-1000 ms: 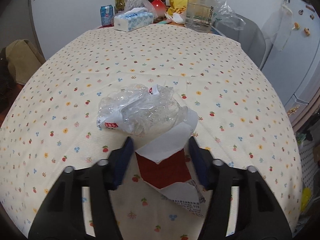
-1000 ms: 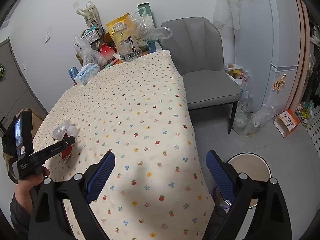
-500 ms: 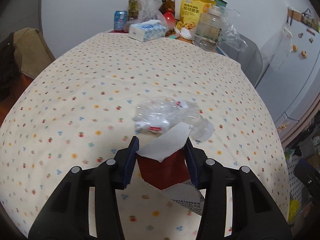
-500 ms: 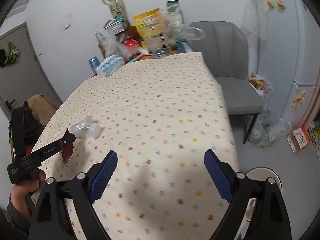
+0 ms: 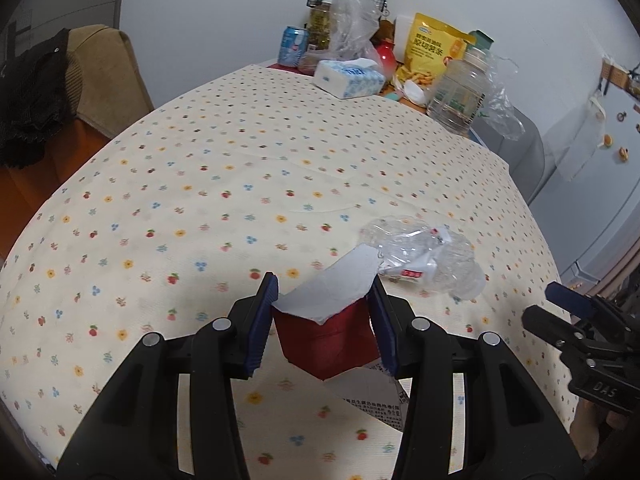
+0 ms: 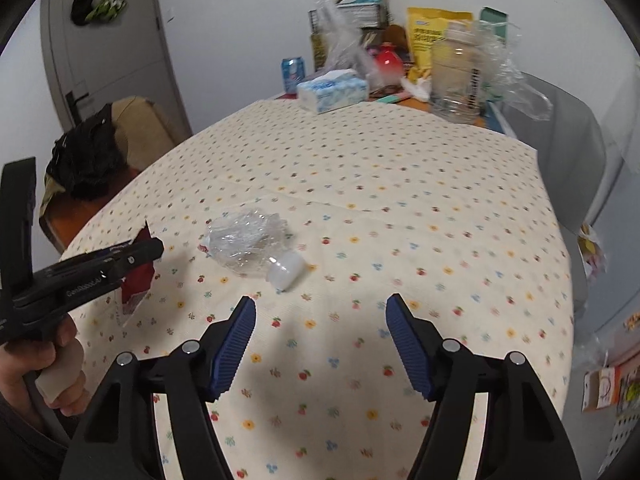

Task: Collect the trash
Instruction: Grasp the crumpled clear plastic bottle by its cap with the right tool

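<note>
Since a second ago the left gripper [image 5: 322, 312] has closed on the red wrapper [image 5: 326, 340] and lifted it off the table [image 5: 200, 184], away from the crushed bottle [image 6: 250, 240]. That bottle remains to collect. The right gripper [image 6: 320, 340] hovers wide open, empty; only its view shows the bottle's cap.
</note>
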Demonstrator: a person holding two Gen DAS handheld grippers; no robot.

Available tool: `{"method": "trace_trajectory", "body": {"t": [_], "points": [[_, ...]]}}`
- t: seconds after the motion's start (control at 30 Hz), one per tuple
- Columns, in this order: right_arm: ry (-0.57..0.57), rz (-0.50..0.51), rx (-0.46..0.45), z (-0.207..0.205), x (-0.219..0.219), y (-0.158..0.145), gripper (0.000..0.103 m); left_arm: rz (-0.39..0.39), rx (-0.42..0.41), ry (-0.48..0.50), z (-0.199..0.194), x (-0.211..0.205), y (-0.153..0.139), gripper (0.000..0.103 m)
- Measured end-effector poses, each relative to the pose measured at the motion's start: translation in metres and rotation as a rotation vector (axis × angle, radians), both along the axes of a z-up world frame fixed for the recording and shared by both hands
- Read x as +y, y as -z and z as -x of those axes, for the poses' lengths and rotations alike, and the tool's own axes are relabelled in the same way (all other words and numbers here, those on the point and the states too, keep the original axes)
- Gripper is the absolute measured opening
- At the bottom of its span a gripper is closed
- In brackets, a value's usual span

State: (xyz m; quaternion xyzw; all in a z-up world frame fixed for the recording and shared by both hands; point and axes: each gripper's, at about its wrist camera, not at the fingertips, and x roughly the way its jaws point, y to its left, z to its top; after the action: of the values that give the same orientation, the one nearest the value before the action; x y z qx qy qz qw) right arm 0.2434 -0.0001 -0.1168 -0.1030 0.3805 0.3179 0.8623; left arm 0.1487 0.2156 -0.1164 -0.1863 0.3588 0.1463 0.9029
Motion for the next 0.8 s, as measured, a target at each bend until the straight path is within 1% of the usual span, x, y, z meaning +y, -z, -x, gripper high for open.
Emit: {"method": "trace_trajectory", "body": {"t": [0.13,0.23,0.3,0.37,0.53,0.6,0.73,0.8], "points": [[-0.063,0.035,0.011,-0.007,0.023,0.008,0.065,0.020,-0.008,-0.020,0.004,0.012,0.003,0.045],[-0.133,0.060,0.022,-0.011,0.041,0.013,0.065,0.034,-0.014,-0.029,0.007,0.018,0.005,0.045],[-0.168,0.086,0.016,-0.013,0.050,0.017,0.066,0.040,-0.015,-0.031,0.010,0.021,0.007,0.045],[-0.176,0.116,0.002,-0.017,0.056,0.020,0.066,0.043,-0.012,-0.033,0.010,0.024,0.009,0.045],[-0.215,0.150,0.013,-0.026,0.068,0.028,0.066,0.048,-0.007,-0.036,0.009,0.029,0.012,0.045],[-0.232,0.141,0.010,-0.025,0.072,0.027,0.066,0.052,-0.005,-0.040,0.010,0.031,0.013,0.045],[-0.252,0.112,-0.024,-0.020,0.079,0.022,0.067,0.057,0.001,-0.043,0.011,0.030,0.017,0.045],[-0.265,0.101,-0.024,-0.013,0.080,0.020,0.065,0.057,0.003,-0.041,0.011,0.030,0.017,0.045]]}}
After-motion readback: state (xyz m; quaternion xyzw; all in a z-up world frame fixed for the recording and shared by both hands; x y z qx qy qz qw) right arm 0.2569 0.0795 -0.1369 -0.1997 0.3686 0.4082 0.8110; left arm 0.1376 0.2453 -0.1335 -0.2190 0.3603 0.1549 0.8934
